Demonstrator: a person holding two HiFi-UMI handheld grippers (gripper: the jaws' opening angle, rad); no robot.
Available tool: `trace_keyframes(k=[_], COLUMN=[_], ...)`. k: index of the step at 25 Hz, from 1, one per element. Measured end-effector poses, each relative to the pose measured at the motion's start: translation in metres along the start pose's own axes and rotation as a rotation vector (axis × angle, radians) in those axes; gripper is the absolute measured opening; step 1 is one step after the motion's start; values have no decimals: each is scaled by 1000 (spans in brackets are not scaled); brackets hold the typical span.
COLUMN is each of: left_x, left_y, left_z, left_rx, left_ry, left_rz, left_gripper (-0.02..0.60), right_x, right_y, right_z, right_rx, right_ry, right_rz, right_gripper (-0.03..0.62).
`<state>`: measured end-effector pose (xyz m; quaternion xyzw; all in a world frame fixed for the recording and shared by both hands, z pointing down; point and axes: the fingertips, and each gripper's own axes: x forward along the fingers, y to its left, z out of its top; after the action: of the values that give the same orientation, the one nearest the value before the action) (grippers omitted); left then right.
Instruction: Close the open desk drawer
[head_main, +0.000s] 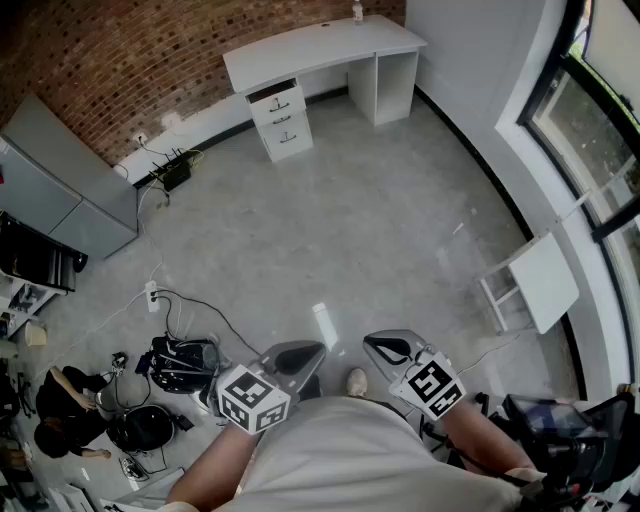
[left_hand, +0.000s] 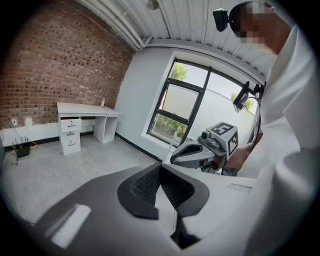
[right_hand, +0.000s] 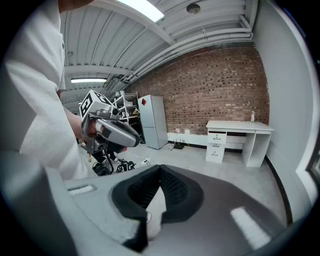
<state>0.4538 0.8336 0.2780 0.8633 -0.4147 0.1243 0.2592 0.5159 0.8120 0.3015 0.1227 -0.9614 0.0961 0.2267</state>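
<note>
— Drawer (head_main: 275, 99): where?
— Far across the floor (head_main: 350, 220), under the white surface (head_main: 320, 45) against the brick wall (head_main: 120, 60). It is the top one of a white three-drawer stack at the head view's left end.
— State?
— Pulled out slightly, with a dark gap behind its front. The front is upright with a small dark handle. The two lower drawers (head_main: 286, 132) sit flush.

Soft daylight from the big window (left_hand: 185, 107) and a ceiling strip light (right_hand: 142, 9) give me bright, even views. Faint glare sits on the floor (head_main: 325, 322). Edges bow hard, corners go black, and the left gripper (left_hand: 159, 167) looks soft up close.
</note>
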Motion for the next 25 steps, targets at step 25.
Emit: trace_keyframes(k=[25], left_x=[-55], left_y=[298], left_z=[90], left_rx=[-141], left_ry=[-123], left_rz=[-112], left_gripper=[6], right_x=[276], right_y=[-92], right_z=[159], right_rx=[46], right_ry=[25], right_rz=[-51], right_gripper=[26])
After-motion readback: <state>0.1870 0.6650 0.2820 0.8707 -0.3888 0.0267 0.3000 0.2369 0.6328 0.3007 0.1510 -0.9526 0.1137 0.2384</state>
